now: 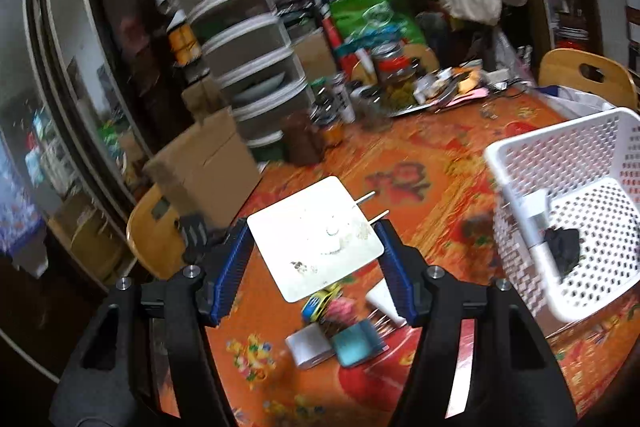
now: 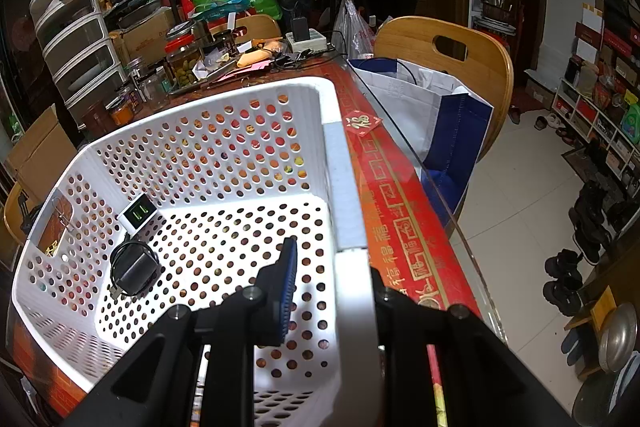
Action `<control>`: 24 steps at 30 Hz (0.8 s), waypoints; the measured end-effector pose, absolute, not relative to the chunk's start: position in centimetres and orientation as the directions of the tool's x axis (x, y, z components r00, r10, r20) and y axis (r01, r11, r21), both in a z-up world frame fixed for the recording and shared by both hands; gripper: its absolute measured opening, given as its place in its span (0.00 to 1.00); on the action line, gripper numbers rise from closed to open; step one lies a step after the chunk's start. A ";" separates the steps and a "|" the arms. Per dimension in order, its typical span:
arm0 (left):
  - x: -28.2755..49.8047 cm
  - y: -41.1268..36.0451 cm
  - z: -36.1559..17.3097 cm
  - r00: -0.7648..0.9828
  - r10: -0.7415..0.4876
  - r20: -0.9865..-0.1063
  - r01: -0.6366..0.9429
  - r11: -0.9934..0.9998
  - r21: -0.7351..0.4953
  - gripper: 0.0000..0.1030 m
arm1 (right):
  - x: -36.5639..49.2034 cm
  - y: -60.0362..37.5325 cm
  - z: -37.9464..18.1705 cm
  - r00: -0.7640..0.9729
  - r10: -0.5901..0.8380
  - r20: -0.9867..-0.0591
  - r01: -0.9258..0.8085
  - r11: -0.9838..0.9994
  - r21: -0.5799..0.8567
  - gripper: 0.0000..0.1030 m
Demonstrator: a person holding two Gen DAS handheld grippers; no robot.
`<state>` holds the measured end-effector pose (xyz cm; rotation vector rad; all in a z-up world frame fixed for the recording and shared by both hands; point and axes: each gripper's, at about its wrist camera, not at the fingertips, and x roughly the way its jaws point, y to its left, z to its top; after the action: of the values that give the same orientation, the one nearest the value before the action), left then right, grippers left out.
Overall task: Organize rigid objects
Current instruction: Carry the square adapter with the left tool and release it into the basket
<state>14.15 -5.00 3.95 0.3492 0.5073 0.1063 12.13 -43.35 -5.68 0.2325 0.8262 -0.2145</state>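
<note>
My left gripper (image 1: 312, 227) is shut on a flat white square plug adapter (image 1: 320, 247) whose two metal prongs (image 1: 370, 207) stick out to the right; it hangs above the orange tablecloth (image 1: 420, 155). To its right stands the white perforated basket (image 1: 560, 155). My right gripper (image 2: 332, 279) is shut on the basket's right wall (image 2: 348, 211), its blue pad (image 2: 288, 283) inside. A small white device with a green display (image 2: 138, 217) and a black charger with its cable (image 2: 134, 269) lie in the basket.
Under the raised plug lie a white block (image 1: 310, 345), a teal item (image 1: 354, 345), a yellow-blue toy (image 1: 320, 303) and a white tube (image 1: 384, 301). Jars (image 2: 182, 63) and clutter crowd the far table edge. A drawer unit (image 1: 256, 67), cardboard box (image 1: 208, 167), chairs (image 2: 448, 55) and a blue-white bag (image 2: 440, 115) surround the table.
</note>
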 end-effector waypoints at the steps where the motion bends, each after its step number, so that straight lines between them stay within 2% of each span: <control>1: 13.9 -6.1 4.5 0.876 0.164 -0.454 0.009 0.934 0.356 0.58 | 12.2 -43.3 -5.7 0.659 -0.098 -0.746 0.278 0.953 0.120 0.19; 13: 12.7 -16.2 7.8 0.902 0.001 -0.432 0.192 0.894 0.404 0.58 | 12.2 -43.4 -5.9 0.666 -0.087 -0.741 0.273 0.953 0.133 0.19; 15: 13.4 -18.2 7.4 0.882 -0.025 -0.471 0.246 0.877 0.413 0.58 | 12.2 -43.4 -6.0 0.667 -0.086 -0.740 0.271 0.953 0.134 0.19; 20: 16.6 -23.3 4.4 0.754 -0.067 -0.653 0.401 0.835 0.378 0.58 | 12.0 -43.5 -6.0 0.671 -0.082 -0.737 0.268 0.953 0.138 0.19; 24: 20.0 -27.0 0.8 0.630 -0.032 -0.776 0.489 0.793 0.364 0.58 | 12.0 -43.6 -6.1 0.671 -0.078 -0.737 0.268 0.952 0.144 0.19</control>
<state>19.99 -26.97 0.81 0.5965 0.8455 -0.3197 11.97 -43.58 -6.05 0.2498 0.8137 -0.1972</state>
